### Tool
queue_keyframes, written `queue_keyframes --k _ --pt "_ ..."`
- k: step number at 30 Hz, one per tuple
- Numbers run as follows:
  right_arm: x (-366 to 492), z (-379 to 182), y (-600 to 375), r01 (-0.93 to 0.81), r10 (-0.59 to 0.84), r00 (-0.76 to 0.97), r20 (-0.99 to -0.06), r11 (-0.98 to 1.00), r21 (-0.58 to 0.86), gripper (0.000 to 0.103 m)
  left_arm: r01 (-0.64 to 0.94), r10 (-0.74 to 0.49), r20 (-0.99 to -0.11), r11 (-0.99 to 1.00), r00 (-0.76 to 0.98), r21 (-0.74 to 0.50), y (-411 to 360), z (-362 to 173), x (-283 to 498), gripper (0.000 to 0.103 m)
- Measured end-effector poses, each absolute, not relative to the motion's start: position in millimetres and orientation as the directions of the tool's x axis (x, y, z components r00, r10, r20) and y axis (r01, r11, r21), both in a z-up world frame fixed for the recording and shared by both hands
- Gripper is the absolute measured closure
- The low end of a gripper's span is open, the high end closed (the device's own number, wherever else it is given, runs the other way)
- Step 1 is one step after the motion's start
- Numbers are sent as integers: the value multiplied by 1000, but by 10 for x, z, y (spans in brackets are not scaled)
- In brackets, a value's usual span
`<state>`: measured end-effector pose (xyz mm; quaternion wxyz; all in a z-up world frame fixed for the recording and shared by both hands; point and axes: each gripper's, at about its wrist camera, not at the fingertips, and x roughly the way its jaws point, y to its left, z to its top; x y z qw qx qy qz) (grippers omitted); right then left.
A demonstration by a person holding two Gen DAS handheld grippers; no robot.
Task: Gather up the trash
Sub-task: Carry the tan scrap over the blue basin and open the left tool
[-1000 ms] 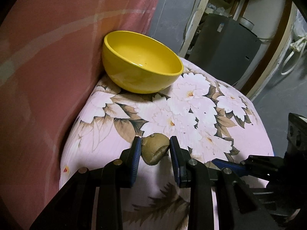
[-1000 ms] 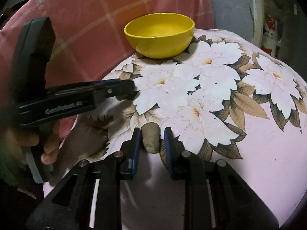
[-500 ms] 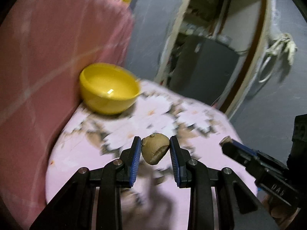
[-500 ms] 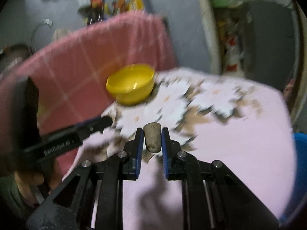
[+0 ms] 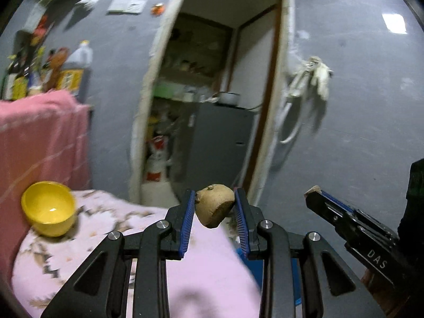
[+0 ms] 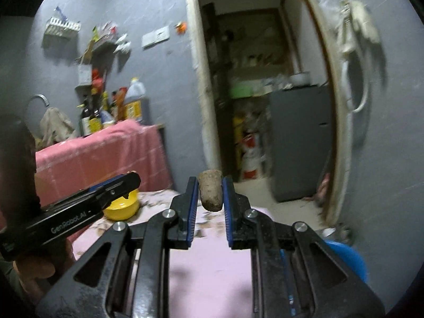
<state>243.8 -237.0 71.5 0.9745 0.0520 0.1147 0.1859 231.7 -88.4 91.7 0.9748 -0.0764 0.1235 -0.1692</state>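
Left gripper (image 5: 214, 206) clamps potato chunk (image 5: 215, 208), right gripper (image 6: 210, 194) clamps stub (image 6: 210, 193), both above yellow bowl (image 5: 48, 208). Firm, light; grip mid-body.

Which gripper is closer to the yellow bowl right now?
Left. The left gripper is lifted nearer the yellow bowl; the right gripper sits farther out on its other side.

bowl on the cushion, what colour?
Plain yellow bowl, no pattern. Clearest in the left wrist view; the right wrist view has it partly hidden behind the left gripper.
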Motion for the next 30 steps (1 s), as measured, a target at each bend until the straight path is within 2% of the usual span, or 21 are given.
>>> queue_keyframes --k 6,13,23,24,26,30 --pt "2409 636 -2923 -252 280 935 -218 956 149 77 389 -418 -259 908 871 -158 -1432 820 2444 77" --pt "2591 243 -3495 -151 224 907 -356 964 221 77 420 -432 -404 899 806 -124 -2016 518 2716 77" --pt "2956 -264 -3815 -75 219 841 -495 953 294 75 427 -454 -571 884 684 -191 -2319 52 3166 76" --pt "2980 -286 -3822 -70 219 837 -502 952 298 75 425 -450 -588 885 672 -192 -2344 2 3203 76" --pt "3027 -337 -3843 -58 217 827 -519 951 304 75 420 -443 -615 887 652 -193 -2368 -77 3253 68" --pt "3058 -395 -3877 -43 212 818 -535 950 310 68 409 -442 -623 889 645 -207 -2347 -178 3260 67"
